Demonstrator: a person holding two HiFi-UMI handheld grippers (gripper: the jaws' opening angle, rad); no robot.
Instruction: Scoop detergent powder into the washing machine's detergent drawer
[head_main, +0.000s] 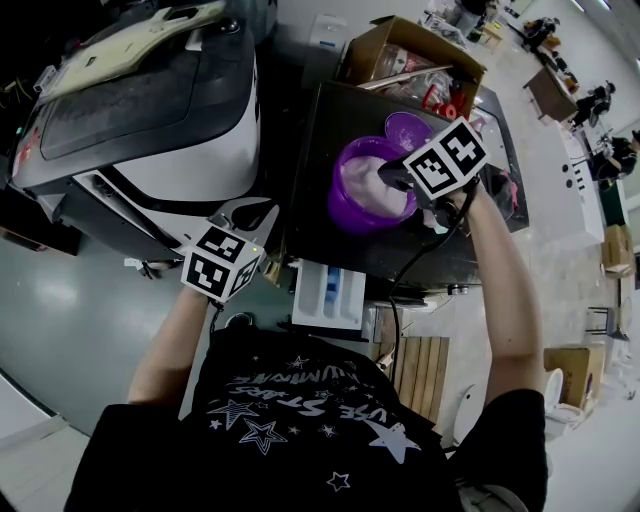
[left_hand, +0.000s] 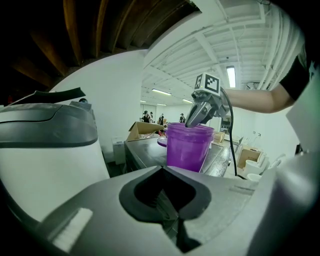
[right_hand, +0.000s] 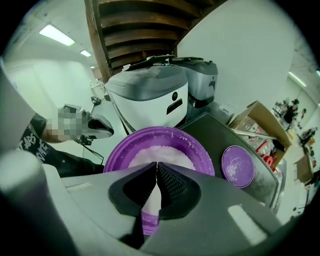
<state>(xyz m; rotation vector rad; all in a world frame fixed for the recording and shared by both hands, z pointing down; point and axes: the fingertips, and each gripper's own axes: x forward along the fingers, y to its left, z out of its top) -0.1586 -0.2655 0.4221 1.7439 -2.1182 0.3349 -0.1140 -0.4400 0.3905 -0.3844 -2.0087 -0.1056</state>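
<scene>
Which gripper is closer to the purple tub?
Right. The right gripper hangs over the tub and its powder; the left gripper is off to the tub's side, by the washer, clear of it.

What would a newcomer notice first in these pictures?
A round purple plastic tub of white powder stands on the dark flat top right of centre, with the right gripper at its mouth. A round purple lid lies beside it. Just below, the white detergent drawer is pulled open.
</scene>
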